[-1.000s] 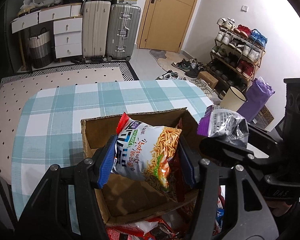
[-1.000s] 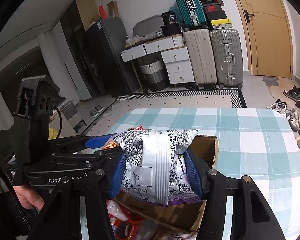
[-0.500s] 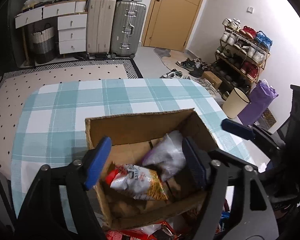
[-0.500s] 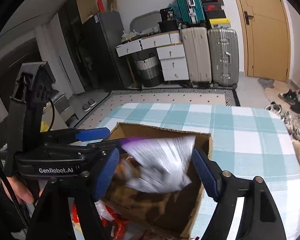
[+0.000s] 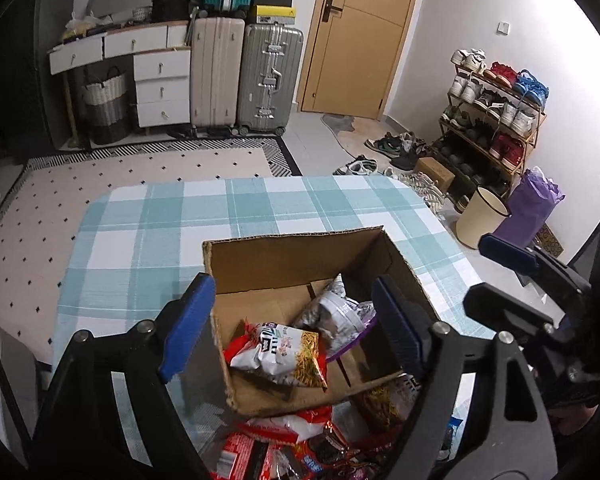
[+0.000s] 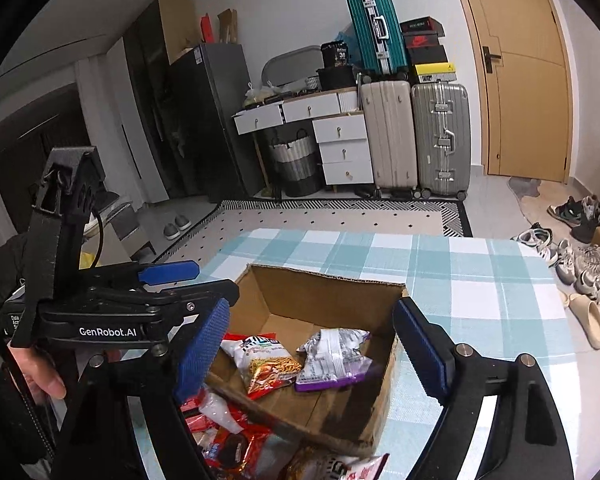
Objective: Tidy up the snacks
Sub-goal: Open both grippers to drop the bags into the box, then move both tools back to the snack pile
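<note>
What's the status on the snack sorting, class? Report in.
Left gripper and right gripper: jaws opening, nothing between them. Two snack bags lying in the cardboard box. More packets piled outside its near wall.

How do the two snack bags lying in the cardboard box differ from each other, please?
The noodle-snack bag is white and red with orange sticks pictured on it; the purple-edged bag is silver-grey with small black print. The noodle-snack bag lies nearer the box's left wall in the right wrist view, the purple-edged bag to its right. Both are crinkled, lie flat on the cardboard box floor, and are free of either gripper.
</note>
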The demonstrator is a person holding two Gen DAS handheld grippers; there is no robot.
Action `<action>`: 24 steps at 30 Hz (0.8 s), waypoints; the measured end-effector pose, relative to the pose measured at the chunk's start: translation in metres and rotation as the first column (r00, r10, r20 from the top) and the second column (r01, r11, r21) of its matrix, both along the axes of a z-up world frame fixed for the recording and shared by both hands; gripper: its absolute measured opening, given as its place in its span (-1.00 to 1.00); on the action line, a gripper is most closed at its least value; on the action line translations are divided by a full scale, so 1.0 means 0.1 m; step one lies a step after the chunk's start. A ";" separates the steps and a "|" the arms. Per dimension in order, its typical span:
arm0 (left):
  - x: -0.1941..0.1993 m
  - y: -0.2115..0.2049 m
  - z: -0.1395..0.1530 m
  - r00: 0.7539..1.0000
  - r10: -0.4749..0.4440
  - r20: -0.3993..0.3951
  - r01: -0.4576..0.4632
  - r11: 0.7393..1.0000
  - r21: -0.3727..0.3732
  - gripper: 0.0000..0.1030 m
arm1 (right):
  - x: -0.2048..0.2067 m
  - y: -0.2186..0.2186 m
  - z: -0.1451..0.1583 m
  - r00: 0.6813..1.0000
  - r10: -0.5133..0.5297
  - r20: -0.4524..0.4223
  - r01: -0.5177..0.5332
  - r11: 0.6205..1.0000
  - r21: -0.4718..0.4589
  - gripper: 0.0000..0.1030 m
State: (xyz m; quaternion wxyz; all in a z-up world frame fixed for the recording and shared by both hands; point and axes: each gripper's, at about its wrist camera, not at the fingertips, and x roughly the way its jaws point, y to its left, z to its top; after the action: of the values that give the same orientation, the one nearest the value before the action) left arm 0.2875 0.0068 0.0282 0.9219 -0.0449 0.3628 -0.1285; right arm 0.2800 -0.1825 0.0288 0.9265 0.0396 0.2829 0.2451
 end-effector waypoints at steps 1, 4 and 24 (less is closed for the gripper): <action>-0.06 0.01 0.04 1.000 0.006 0.006 -0.006 1.000 0.003 0.58 | -0.03 0.00 0.03 1.000 0.000 0.005 0.000 1.000 0.000 0.67; -0.20 0.02 0.13 1.000 0.016 0.018 -0.016 1.000 0.005 0.59 | -0.17 -0.01 0.12 1.000 -0.005 0.026 0.005 1.000 -0.002 0.73; -1.39 0.17 0.45 0.987 0.116 0.107 -0.119 0.993 0.025 0.98 | -1.29 -0.18 0.43 0.993 -0.035 0.113 0.036 0.999 -0.007 0.95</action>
State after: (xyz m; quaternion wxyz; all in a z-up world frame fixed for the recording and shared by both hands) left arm 0.1481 0.0243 0.0730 0.9464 -0.0447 0.3122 -0.0703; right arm 0.1509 -0.2008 0.0720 0.9453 0.0263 0.2305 0.2292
